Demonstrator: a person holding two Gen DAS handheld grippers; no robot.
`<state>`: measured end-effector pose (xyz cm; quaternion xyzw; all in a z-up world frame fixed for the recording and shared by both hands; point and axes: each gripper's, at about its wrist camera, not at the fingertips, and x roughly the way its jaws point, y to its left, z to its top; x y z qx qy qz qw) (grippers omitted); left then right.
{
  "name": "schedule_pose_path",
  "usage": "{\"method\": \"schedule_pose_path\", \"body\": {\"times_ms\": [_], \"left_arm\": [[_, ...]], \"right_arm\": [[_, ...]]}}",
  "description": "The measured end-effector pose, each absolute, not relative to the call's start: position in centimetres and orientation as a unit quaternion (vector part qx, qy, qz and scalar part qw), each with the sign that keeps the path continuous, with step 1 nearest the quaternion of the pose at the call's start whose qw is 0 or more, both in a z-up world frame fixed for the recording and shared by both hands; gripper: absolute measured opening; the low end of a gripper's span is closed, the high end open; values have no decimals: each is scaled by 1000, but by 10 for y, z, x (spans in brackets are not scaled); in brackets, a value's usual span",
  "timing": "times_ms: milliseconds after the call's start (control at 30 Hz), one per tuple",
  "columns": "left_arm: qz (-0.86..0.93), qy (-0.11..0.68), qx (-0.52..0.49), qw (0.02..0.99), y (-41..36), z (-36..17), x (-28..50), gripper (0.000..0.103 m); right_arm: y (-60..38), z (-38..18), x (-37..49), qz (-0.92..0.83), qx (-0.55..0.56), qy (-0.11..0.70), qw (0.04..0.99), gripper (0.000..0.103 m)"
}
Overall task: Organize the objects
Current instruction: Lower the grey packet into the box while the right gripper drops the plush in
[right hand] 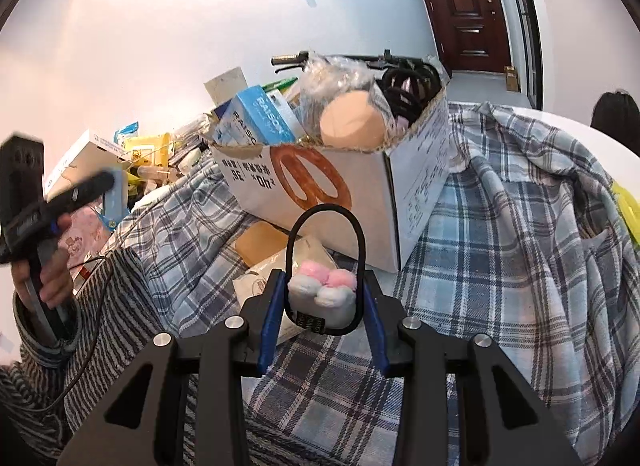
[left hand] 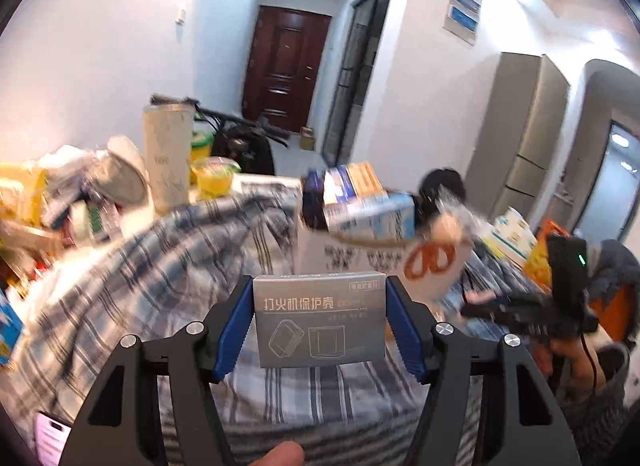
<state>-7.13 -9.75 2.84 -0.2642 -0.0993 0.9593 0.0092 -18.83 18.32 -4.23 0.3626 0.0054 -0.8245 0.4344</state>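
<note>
My left gripper [left hand: 320, 306] is shut on a flat grey box with Chinese print [left hand: 320, 318], held upright above the plaid cloth [left hand: 180, 266]. My right gripper [right hand: 325, 294] is shut on a black hair tie with pink and white pompoms [right hand: 324, 290]. A white cardboard box with an orange logo [right hand: 320, 181] stands ahead on the cloth, full of packets, a beige puff [right hand: 352, 123] and black hair ties. The same box shows in the left wrist view [left hand: 360, 258]. The left gripper and its hand show at the left of the right wrist view [right hand: 52, 201].
A cluttered pile of packets, a tall white tumbler [left hand: 166, 157] and yellow tubs [left hand: 214, 175] lies at the left. Flat sachets [right hand: 264, 266] lie on the cloth before the cardboard box. A seated person's dark hair [right hand: 616, 113] shows at the right. A bicycle stands behind.
</note>
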Motion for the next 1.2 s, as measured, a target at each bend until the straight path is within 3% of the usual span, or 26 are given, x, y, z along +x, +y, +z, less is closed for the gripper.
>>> {"method": "schedule_pose_path", "body": {"times_ms": [500, 633, 800, 1200], "left_arm": [[967, -84, -230, 71, -45, 135, -196, 66], [931, -83, -349, 65, -46, 117, -256, 66], [914, -142, -368, 94, -72, 88, -286, 66], [892, -147, -421, 70, -96, 49, -301, 66]], "right_arm": [[216, -8, -173, -871, 270, -34, 408, 36], [222, -4, -171, -885, 257, -33, 388, 36], [228, 16, -161, -906, 203, -24, 370, 36], [167, 126, -225, -922, 106, -71, 367, 36]]}}
